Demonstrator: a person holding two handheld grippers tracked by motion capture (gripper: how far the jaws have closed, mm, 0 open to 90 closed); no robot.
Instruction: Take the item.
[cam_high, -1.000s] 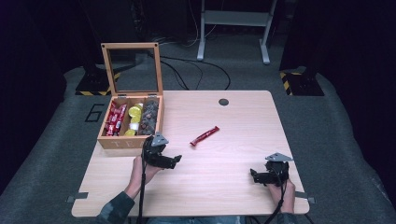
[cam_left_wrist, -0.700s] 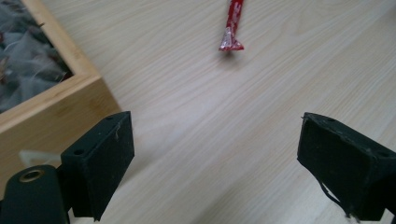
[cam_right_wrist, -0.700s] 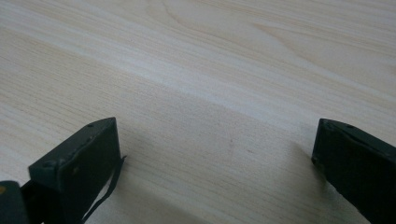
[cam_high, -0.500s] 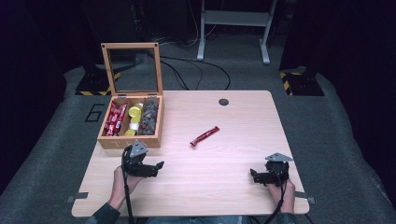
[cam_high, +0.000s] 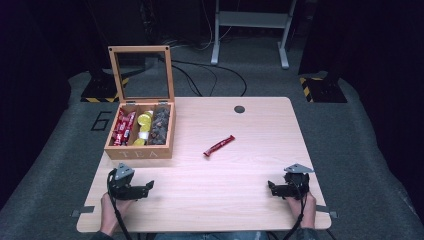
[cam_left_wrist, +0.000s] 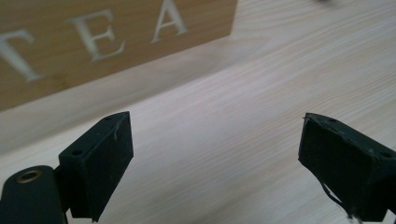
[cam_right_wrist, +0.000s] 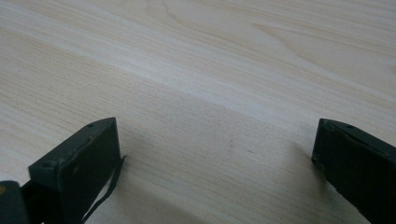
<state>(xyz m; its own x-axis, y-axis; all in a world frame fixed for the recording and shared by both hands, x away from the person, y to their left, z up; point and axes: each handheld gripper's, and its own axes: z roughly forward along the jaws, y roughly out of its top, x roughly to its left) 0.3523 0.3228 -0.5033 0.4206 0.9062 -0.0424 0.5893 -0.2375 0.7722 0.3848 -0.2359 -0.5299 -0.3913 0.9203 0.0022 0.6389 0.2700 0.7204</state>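
Note:
A wooden tea box with its glass lid raised stands at the table's left; its front face with the letters TEA fills the top of the left gripper view. Inside lie red packets, yellow packets and dark ones. A single red packet lies on the bare wood near the table's middle. My left gripper sits low near the front left corner, open and empty. My right gripper rests near the front right, also open with only wood between its jaws.
The light wooden table has a dark round hole near its far edge. Cables run over the grey floor behind, by a metal stand. Yellow-black striped pieces lie at both back sides.
My left gripper has drawn back from beside the tea box toward the front left corner of the table and sunk a little. The right gripper has kept still.

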